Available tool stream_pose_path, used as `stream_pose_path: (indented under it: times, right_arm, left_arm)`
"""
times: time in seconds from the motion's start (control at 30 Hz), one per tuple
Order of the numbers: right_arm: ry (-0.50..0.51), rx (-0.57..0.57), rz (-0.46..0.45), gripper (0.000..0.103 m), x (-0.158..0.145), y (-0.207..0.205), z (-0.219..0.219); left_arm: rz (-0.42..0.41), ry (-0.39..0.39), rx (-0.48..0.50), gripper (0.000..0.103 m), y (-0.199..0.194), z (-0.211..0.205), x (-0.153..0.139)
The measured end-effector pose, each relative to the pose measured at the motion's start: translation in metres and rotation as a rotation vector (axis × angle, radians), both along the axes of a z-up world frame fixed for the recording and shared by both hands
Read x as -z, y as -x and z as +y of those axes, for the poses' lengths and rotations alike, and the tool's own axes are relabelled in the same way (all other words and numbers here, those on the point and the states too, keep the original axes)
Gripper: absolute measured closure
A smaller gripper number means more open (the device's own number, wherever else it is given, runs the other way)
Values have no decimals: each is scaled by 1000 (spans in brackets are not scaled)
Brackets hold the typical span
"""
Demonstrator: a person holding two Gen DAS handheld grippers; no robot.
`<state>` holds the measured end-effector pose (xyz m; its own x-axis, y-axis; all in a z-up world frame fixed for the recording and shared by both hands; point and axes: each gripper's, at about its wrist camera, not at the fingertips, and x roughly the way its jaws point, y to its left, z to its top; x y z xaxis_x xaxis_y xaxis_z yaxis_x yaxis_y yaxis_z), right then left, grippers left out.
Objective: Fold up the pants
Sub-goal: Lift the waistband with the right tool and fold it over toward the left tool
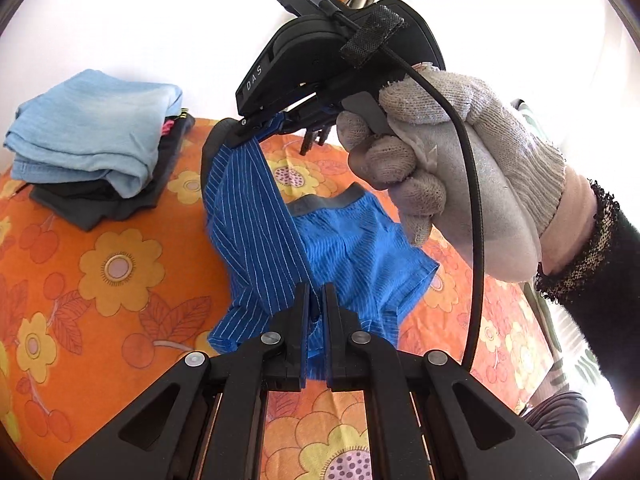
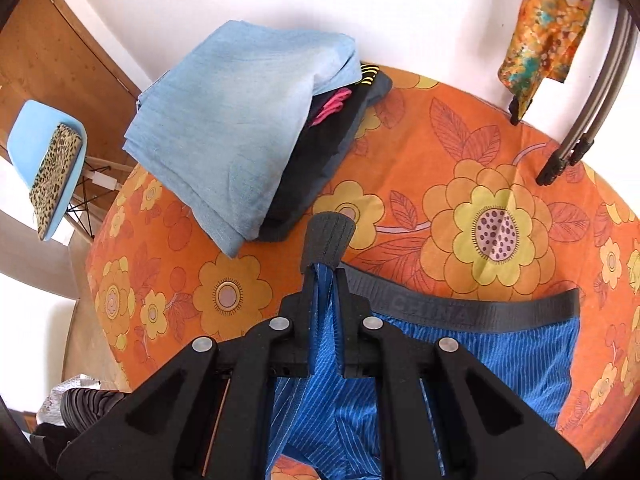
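Observation:
Blue striped pants (image 1: 360,248) with a grey waistband (image 2: 480,308) lie partly on the orange flowered tablecloth (image 1: 100,280). My left gripper (image 1: 316,290) is shut on a blue edge of the pants at the near side. My right gripper (image 2: 326,270), held by a gloved hand (image 1: 460,168), is shut on a bunched end of the waistband (image 2: 330,232) and holds it above the table. In the left wrist view the right gripper (image 1: 242,132) has a strip of blue fabric (image 1: 248,208) hanging from it. The rest of the pants (image 2: 500,352) lies flat to the right.
A stack of folded clothes with light blue denim on top (image 2: 240,120) sits at the far left of the table (image 1: 92,136). A blue chair with a leopard cushion (image 2: 52,168) stands beyond the table's left edge. Metal legs (image 2: 580,120) and a hanging patterned cloth (image 2: 548,20) are at the far right.

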<state>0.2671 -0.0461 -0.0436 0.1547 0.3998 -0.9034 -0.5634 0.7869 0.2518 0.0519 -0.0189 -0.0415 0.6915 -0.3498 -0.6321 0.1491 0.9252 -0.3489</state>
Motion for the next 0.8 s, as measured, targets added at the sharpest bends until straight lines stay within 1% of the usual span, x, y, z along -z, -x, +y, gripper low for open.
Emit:
stream_pose_path:
  times: [0.17,0.3,0.37,0.57,0.8]
  right_arm:
    - [-8,39,-21,97,-9,-9,-40]
    - [-3,71,-31,96,-8,-16,-74]
    - [5,88,-28,97,-5,-21,-91]
    - [31,134,-15,96,16,-34,-140]
    - [40,186,11,97,39,-51,-188]
  left_arm:
    - [10,35,34,99,-16,-26,1]
    - [11,32,80,99,-30,-55,7]
    - [28,35,106,99,-38,-69,14]
    - [84,12,172,99,-57,-113,34]
    - [116,-3,220,99,-70,-153,47]
